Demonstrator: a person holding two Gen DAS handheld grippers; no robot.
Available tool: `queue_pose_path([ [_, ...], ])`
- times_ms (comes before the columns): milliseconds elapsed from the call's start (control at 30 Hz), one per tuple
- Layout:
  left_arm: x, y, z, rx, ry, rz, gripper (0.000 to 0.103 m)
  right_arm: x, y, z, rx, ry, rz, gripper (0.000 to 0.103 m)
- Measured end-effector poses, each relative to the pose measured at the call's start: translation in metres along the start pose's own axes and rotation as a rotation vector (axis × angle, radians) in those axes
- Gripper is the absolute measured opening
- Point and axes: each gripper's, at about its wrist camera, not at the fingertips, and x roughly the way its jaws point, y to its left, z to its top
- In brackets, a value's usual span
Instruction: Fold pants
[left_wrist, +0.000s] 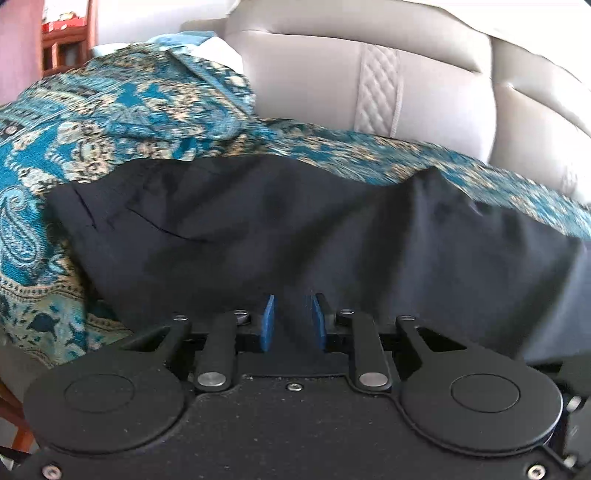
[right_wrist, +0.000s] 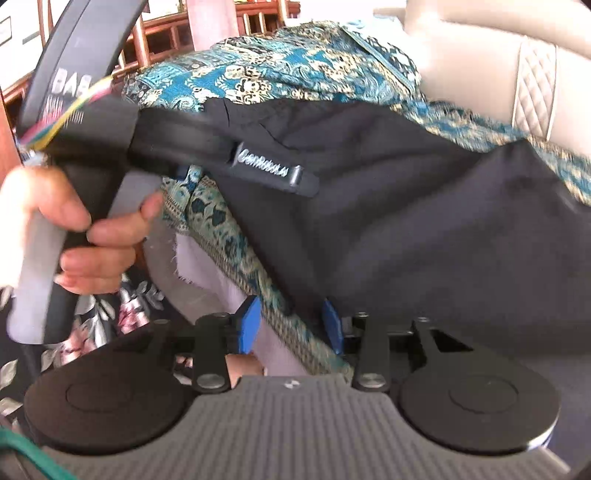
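Black pants (left_wrist: 295, 229) blur; near hem hidden behind left gripper (left_wrist: 293, 319).

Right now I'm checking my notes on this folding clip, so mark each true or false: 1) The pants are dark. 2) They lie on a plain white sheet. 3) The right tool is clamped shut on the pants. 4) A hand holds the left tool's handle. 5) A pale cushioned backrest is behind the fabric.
1) True: the pants are dark.
2) False: they lie on a teal patterned cloth.
3) False: the right tool stands open, its pads apart.
4) True: a hand grips the left tool by its handle.
5) True: the backrest is pale and cushioned.
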Motion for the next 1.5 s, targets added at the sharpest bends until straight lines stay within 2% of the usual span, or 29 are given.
queue_pose_path([
  [100,-0.001,-0.008,-0.008,0.036,0.000,-0.018,0.022,-0.020,-0.017,-0.006,0.070,0.014,0.025,0.058],
  [200,-0.004,-0.011,-0.018,0.053,0.005,-0.030,0.022,-0.047,-0.045,-0.004,0.181,-0.014,0.050,0.059],
  [267,-0.005,-0.013,-0.024,0.069,0.011,-0.039,0.022,-0.061,-0.067,0.006,0.233,-0.047,0.005,0.061],
  [400,-0.004,-0.020,-0.038,0.125,0.013,-0.030,0.023,-0.069,-0.114,0.040,0.308,-0.105,-0.149,0.061],
  [533,-0.007,-0.029,-0.045,0.182,-0.007,-0.004,0.023,-0.047,-0.153,0.081,0.386,-0.129,-0.200,0.061],
  [633,-0.006,-0.031,-0.047,0.193,-0.014,-0.002,0.024,-0.017,-0.166,0.115,0.386,-0.110,-0.232,0.061],
  [700,-0.006,-0.031,-0.048,0.186,-0.016,-0.004,0.024,0.005,-0.171,0.135,0.374,-0.076,-0.261,0.061],
  [767,-0.006,-0.031,-0.048,0.182,-0.019,-0.005,0.024,0.023,-0.177,0.152,0.362,-0.041,-0.295,0.073],
  [900,-0.007,-0.030,-0.049,0.174,-0.028,-0.007,0.024,0.050,-0.165,0.164,0.267,0.084,-0.349,0.073],
  [933,-0.007,-0.030,-0.050,0.172,-0.029,-0.006,0.024,0.053,-0.159,0.164,0.233,0.110,-0.366,0.069],
  [1000,-0.007,-0.029,-0.051,0.166,-0.034,-0.010,0.024,0.064,-0.158,0.164,0.209,0.177,-0.389,0.053],
  [1067,-0.007,-0.029,-0.050,0.164,-0.036,-0.011,0.024,0.070,-0.165,0.160,0.255,0.216,-0.368,0.032],
  [1100,-0.007,-0.028,-0.050,0.163,-0.037,-0.013,0.024,0.071,-0.168,0.159,0.275,0.217,-0.355,0.028],
  [1133,-0.007,-0.028,-0.051,0.163,-0.038,-0.014,0.024,0.069,-0.171,0.159,0.287,0.201,-0.361,0.009],
  [1267,-0.006,-0.027,-0.051,0.166,-0.040,-0.017,0.024,0.049,-0.169,0.156,0.282,0.005,-0.387,0.007],
  [1333,-0.007,-0.027,-0.051,0.168,-0.040,-0.017,0.024,0.052,-0.167,0.154,0.230,-0.012,-0.410,0.005],
  [1400,-0.007,-0.027,-0.052,0.177,-0.043,-0.017,0.024,0.064,-0.171,0.151,0.210,0.009,-0.442,0.004],
  [1500,-0.007,-0.028,-0.052,0.177,-0.040,-0.014,0.024,0.067,-0.184,0.146,0.260,-0.006,-0.447,0.006],
])
